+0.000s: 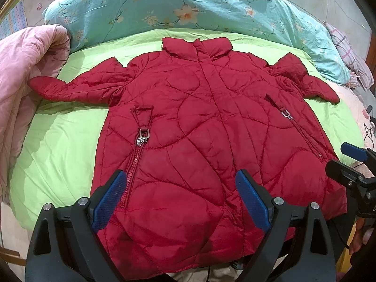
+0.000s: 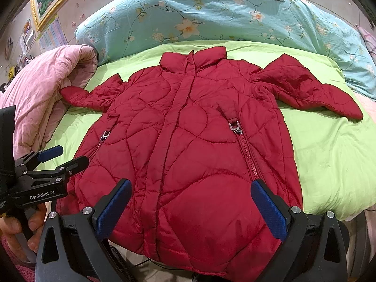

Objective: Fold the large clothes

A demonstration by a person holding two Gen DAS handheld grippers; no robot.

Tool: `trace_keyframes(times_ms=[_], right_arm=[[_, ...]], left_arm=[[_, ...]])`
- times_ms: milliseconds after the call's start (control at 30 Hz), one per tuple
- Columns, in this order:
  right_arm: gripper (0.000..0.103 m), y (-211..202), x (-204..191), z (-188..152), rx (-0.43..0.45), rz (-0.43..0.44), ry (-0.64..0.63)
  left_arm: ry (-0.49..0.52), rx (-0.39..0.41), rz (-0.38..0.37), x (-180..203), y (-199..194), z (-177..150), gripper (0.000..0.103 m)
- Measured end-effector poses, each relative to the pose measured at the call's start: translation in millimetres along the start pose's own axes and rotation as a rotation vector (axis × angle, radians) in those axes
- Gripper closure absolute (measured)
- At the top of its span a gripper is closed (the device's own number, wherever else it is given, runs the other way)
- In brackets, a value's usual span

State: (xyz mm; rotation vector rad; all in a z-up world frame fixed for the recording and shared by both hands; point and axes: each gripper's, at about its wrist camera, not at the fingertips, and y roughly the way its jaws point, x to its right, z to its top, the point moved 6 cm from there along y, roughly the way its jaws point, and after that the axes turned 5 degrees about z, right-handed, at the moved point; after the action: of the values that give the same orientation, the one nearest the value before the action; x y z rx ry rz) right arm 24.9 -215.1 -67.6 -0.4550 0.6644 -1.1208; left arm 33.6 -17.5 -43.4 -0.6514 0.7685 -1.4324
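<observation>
A red quilted jacket lies face up and spread flat on a green sheet, collar far, hem near, both sleeves out to the sides. It also fills the right wrist view. My left gripper is open and empty, held above the jacket's lower left part. My right gripper is open and empty above the lower right part. The right gripper shows at the right edge of the left wrist view, and the left gripper shows at the left edge of the right wrist view, both open.
A pink quilt is bunched at the left beside the left sleeve. A blue floral duvet lies along the far side of the bed. A checked cloth lies at the far right. Cables lie off the bed's right side.
</observation>
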Motion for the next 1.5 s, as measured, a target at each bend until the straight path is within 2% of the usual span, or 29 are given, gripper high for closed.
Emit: trace_keyframes(times_ms=[1133, 1500], right_arm=[[0.002, 2, 1, 2, -0.006, 0.034, 0.008], [0.002, 5, 27, 10, 0.005, 0.045, 0.080]], left_arm=[[0.003, -0.012, -0.008, 2, 4, -1, 0.009], [-0.011, -0.043, -0.026, 1, 23, 5, 0.009]])
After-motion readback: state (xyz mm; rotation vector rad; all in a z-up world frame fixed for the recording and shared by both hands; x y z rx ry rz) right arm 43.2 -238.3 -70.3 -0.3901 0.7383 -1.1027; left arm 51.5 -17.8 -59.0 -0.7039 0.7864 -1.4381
